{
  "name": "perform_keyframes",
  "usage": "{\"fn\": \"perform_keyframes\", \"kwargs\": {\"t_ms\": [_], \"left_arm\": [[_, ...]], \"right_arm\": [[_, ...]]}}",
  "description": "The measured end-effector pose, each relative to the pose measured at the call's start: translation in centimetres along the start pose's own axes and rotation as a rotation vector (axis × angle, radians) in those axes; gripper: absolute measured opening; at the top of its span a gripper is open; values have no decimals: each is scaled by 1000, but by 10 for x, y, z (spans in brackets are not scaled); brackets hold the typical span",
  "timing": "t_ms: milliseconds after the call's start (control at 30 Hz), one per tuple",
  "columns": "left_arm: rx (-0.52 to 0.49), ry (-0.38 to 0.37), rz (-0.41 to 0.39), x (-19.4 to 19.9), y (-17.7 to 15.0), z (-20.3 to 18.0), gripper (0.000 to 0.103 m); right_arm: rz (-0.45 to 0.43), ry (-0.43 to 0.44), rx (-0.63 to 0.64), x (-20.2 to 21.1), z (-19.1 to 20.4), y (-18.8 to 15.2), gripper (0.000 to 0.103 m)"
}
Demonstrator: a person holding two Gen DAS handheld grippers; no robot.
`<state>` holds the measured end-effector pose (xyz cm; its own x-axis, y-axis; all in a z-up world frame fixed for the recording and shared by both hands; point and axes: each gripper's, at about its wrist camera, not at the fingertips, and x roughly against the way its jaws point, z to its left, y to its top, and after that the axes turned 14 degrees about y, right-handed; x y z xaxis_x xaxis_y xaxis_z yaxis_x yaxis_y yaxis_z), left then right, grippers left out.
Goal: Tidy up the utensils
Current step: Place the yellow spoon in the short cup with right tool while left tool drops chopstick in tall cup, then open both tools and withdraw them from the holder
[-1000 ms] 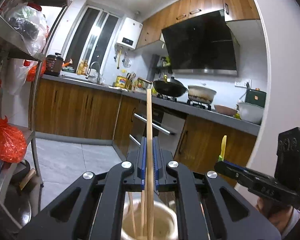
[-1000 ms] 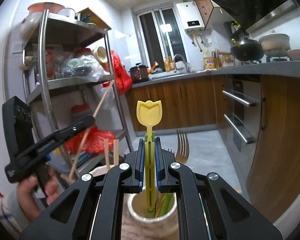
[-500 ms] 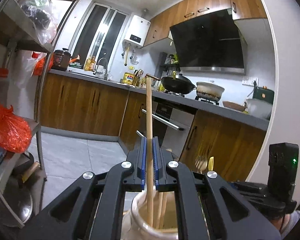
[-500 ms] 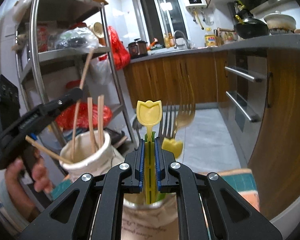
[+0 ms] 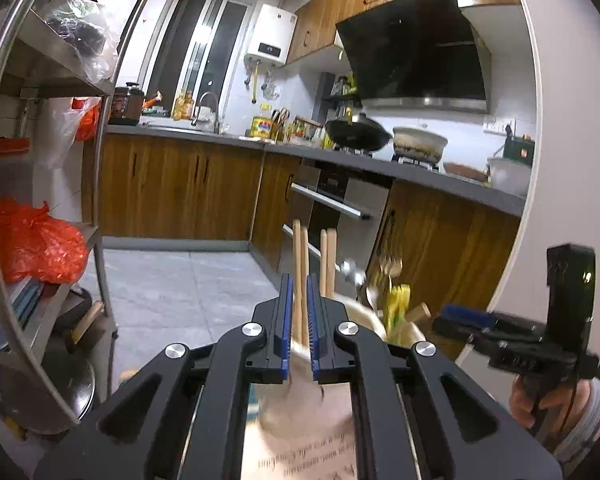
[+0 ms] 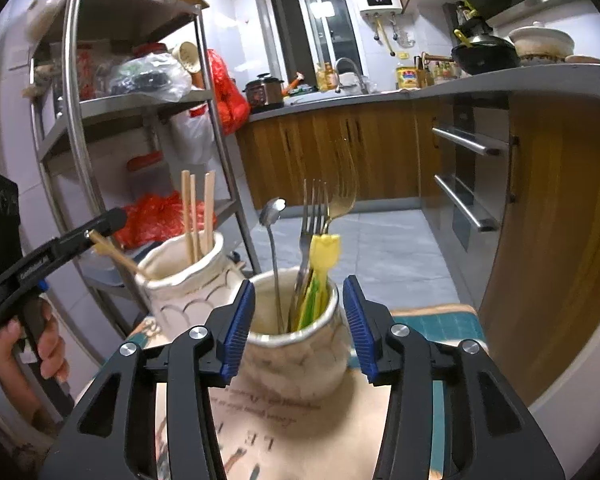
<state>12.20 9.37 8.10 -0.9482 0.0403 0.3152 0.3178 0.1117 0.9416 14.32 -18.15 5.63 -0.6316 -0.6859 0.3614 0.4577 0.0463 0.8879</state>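
Note:
My right gripper is open and empty, its jaws on either side of a cream ceramic jar that holds a spoon, forks and a yellow tulip-headed utensil. A second cream jar to the left holds several wooden chopsticks. My left gripper is over that jar, jaws slightly apart around the chopsticks. In the right wrist view the left gripper has a chopstick at its tip, slanting into the jar.
Both jars stand on a printed placemat on a small table. A steel shelf rack with bags stands to the left. Wooden kitchen cabinets and an oven lie behind, with grey tiled floor between.
My right gripper opened and let go of the yellow utensil, which now stands in the jar. My left gripper lowered its chopstick into the other jar and its jaws parted slightly.

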Motion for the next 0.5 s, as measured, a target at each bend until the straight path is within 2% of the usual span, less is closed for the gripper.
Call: {"fn": "perform_keyframes", "kwargs": {"t_ms": [233,300,333,367,400,433,500], "left_arm": [[-82,30,66,34,-35,-17,7],[-103,29,76,42,-45,-24,10],[-113,28,81,45,-50,-27,23],[-124,34,79,48,-56,-31,45],[-131,42,71,51,-59,-33,55],[-137,43,61,54,-62,-35,61],[-156,47,55,57,-68,-41,64]], "right_arm": [[16,-29,32,27,16,-23,48],[16,-38,44,32,19,-29,52],[10,-41,52,35,20,-34,59],[5,-47,58,37,21,-37,64],[2,-52,64,38,21,-41,71],[-5,-63,71,40,22,-46,75],[-17,-76,82,43,23,-51,80]]}}
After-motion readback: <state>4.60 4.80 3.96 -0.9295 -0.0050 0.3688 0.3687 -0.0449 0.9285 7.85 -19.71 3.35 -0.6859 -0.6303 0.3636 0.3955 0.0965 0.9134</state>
